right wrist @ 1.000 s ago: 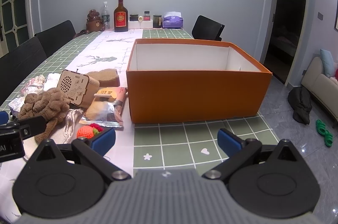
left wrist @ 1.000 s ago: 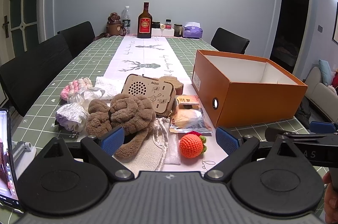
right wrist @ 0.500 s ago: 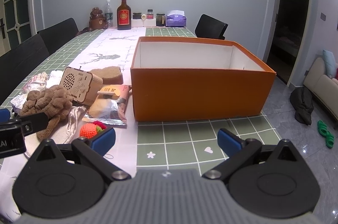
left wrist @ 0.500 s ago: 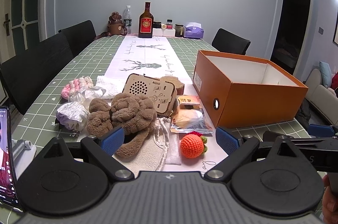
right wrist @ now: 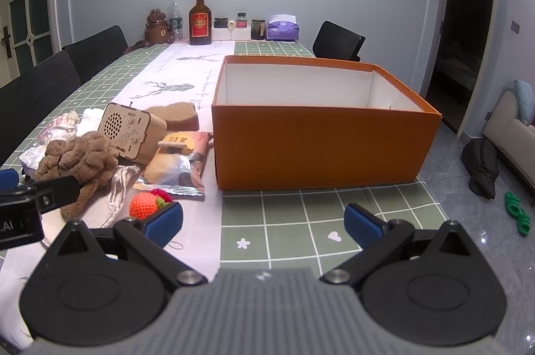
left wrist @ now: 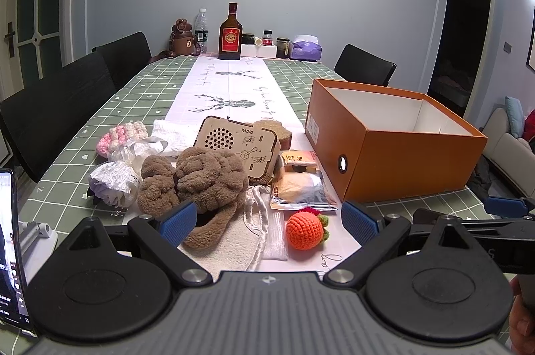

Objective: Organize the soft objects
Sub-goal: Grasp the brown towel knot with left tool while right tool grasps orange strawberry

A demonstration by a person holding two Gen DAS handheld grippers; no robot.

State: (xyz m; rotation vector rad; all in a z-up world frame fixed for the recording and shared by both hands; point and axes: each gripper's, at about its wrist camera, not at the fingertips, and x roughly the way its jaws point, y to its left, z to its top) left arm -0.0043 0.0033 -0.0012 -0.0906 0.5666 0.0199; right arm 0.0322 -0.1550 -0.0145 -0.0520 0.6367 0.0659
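An open orange box (left wrist: pixel 401 164) with a white inside stands on the right of the table; it also shows in the right wrist view (right wrist: pixel 321 141). Left of it lie a brown plush knot (left wrist: pixel 200 177), an orange crocheted ball (left wrist: pixel 305 229), a pink crochet piece (left wrist: pixel 120 134), a white cloth pouch (left wrist: pixel 264 221) and a brown sponge (left wrist: pixel 272 129). My left gripper (left wrist: pixel 267 219) is open and empty, just short of the plush and the ball. My right gripper (right wrist: pixel 264 219) is open and empty in front of the box.
A wooden radio box (left wrist: pixel 240 147), snack packets (left wrist: pixel 301 187) and crumpled plastic bags (left wrist: pixel 113 181) lie among the soft things. A phone on a stand (left wrist: pixel 10 241) is at the left edge. Bottles and jars (left wrist: pixel 230 33) stand at the far end. Black chairs (left wrist: pixel 60 100) line the table.
Both grippers have risen and drawn back slightly, so the table items sit a little lower and farther in view. Nothing on the table has moved.
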